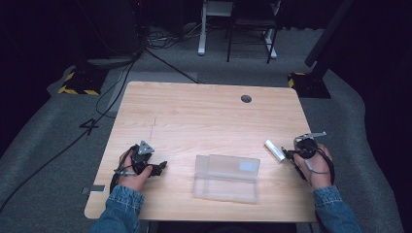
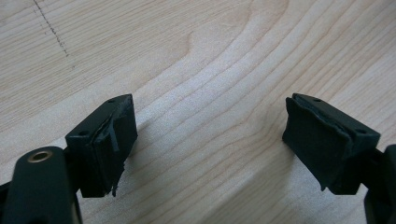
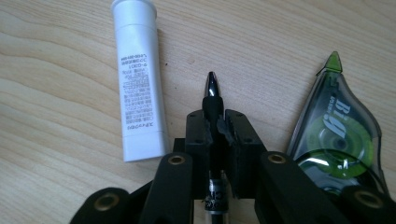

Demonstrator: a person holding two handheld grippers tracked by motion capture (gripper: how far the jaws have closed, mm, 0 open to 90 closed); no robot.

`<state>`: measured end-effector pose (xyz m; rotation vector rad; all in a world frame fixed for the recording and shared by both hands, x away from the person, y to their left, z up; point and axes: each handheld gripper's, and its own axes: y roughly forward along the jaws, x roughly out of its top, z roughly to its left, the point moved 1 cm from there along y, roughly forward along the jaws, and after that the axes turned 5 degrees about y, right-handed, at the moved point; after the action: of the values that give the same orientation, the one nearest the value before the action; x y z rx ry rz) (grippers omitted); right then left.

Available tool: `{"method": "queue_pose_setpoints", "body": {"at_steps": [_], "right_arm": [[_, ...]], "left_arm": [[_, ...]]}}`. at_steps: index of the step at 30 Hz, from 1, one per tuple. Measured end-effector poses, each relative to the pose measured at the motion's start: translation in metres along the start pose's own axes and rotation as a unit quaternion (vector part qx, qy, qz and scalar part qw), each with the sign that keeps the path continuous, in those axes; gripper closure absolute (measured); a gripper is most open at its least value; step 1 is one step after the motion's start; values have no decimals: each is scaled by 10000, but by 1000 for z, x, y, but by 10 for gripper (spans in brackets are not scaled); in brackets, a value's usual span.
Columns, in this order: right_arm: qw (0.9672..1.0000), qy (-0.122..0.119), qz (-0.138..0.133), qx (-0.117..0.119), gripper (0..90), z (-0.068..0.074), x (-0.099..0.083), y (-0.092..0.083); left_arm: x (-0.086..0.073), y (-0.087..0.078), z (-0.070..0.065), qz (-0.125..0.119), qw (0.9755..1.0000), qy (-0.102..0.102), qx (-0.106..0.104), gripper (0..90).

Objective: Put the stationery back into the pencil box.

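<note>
Your right gripper [image 3: 214, 130] was clamped on a black pen [image 3: 212, 100]; the pen ran lengthwise between the jaws, its metal tip poking out just ahead of them over the wooden table [image 3: 280, 42]. A white tube [image 3: 138, 88] lay flat just to the left of the jaws in the right gripper view, and a green correction-tape dispenser [image 3: 338, 135] lay just to their right, both apart from the pen. In the high view your right gripper [image 1: 294, 154] sat near the table's right edge, with a clear plastic case [image 1: 227, 177] towards the middle. Your left gripper [image 2: 210, 140] stood open over bare wood, nothing between its jaws.
</note>
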<state>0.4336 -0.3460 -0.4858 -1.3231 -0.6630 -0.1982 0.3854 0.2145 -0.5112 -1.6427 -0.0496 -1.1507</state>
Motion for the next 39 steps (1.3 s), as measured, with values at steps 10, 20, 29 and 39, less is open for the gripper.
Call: {"method": "queue_pose_setpoints", "body": {"at_steps": [10,20,29,39], "right_arm": [[9988,58,-434,200,809,2,6,-29],[9920,-243,-1065,630,808,24,16,-65],[9803,-534,-1437,1245,808,57,22,-87],[9640,-932,-1644,1871,808,93,25,-97]], "left_arm": [[1,1,-1,-14,10000,-49,0,168],[1,1,-1,-12,10000,-57,-7,168],[0,1,-2,-19,10000,-91,-15,168],[1,1,-2,-15,10000,-78,-6,168]]}}
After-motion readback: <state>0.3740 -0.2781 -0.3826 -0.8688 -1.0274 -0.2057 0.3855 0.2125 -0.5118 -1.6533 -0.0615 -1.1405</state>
